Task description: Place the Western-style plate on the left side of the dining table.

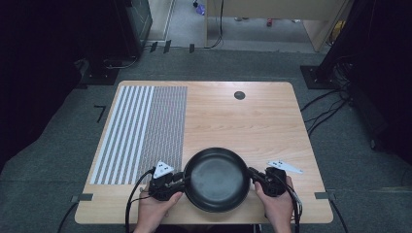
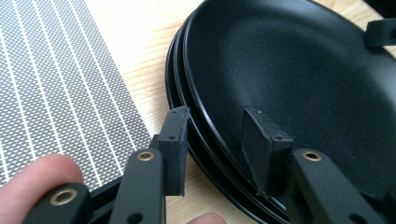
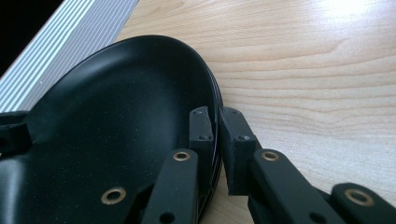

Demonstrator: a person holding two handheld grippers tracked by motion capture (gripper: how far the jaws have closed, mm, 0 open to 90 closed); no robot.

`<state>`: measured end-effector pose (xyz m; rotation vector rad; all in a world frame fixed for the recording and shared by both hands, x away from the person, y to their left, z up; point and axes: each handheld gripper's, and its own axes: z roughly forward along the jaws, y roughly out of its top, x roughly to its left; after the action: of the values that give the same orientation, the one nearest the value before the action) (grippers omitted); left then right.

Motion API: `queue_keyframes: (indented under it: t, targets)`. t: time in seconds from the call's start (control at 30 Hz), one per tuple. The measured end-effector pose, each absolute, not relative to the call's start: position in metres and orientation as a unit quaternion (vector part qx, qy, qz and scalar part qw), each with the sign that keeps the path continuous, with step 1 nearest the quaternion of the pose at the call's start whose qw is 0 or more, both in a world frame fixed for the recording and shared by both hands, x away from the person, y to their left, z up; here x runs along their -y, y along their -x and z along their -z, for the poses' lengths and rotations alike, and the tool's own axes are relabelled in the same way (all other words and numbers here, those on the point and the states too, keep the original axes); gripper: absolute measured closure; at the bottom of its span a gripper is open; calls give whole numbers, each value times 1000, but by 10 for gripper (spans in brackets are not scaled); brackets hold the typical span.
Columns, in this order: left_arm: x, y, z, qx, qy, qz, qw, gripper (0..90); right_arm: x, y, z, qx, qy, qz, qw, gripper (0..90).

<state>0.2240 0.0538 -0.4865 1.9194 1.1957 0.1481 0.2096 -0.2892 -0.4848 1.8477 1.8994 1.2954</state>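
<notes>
- At the near edge of the wooden table (image 1: 272, 121), I see a black pan (image 1: 216, 178) lying between my two grippers, just right of the striped mat (image 1: 141, 133).
- My left gripper (image 1: 180, 178) sits at the pan's left rim. In the left gripper view its jaws stand apart, one pad (image 2: 173, 140) outside the rim and the other inside the bowl, with a clear gap around the rim, so I read it as parted and straddling rather than clamped.
- In that same view the rim looks layered, as if more than one pan were stacked; I cannot tell for sure.
- My right gripper (image 1: 256, 178) is at the pan's right rim. In the right gripper view its jaws are drawn narrow with the rim between them, one pad (image 3: 201, 128) inside and one outside, pinching the pan.
- A hand (image 1: 154, 208) backs each gripper from the bottom edge.
- A small dark round disc (image 1: 239, 95) sits on the table's far side, well apart from the pan.
</notes>
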Motion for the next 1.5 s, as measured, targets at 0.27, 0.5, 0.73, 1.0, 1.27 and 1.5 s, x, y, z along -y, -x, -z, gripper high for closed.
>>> queue_keyframes:
  t: [0.27, 0.5, 0.73, 1.0, 1.27, 1.5]
  targets:
    - [-62, -227, 487, -485, -757, -30, 437, 708, 289, -210, 487, -627, -632, -448, 82, 853]
    - [-67, -229, 489, -487, -752, 0, 445, 691, 291, -211, 490, -611, -640, -461, 69, 860]
    - [-69, -229, 490, -487, -752, 9, 445, 688, 292, -213, 493, -600, -643, -473, 56, 863]
    - [-72, -229, 489, -487, -751, 16, 445, 682, 290, -215, 496, -592, -644, -482, 45, 863]
    - [-79, -229, 484, -489, -746, 9, 452, 681, 283, -214, 499, -596, -640, -484, 31, 858]
    - [-88, -227, 478, -487, -744, -5, 457, 695, 274, -212, 501, -592, -642, -487, 27, 852]
